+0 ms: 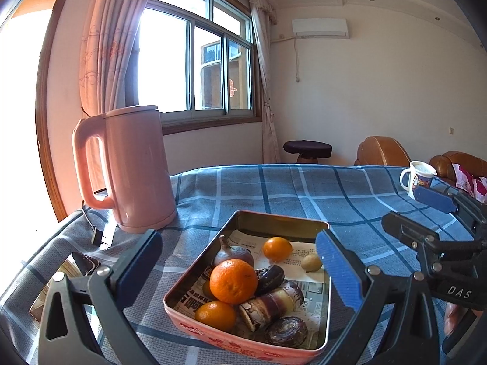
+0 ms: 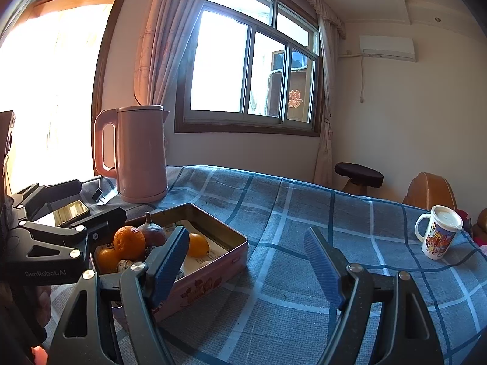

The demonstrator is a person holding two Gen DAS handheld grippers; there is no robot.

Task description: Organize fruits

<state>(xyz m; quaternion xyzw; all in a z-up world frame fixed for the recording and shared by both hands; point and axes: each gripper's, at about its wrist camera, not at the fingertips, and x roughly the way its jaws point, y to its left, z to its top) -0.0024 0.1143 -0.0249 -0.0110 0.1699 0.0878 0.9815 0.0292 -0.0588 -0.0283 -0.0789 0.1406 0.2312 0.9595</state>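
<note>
Strong daylight came in through the window (image 1: 194, 57) and the big opening at the far left (image 1: 21, 97), which was so bright it looked plain white. A soft glow spread from that glare onto the curtain (image 2: 158, 39). The room was bright but the walls looked a little grey and dull. The kettle (image 1: 131, 167) was dark on the side facing us because the light was behind it. The tin (image 1: 252, 286) threw a shadow inside its far wall. Both pictures bent outward like a bowl, so straight lines curved near the edges. The corners were black. The close fingers (image 2: 170, 261) looked a bit soft.
</note>
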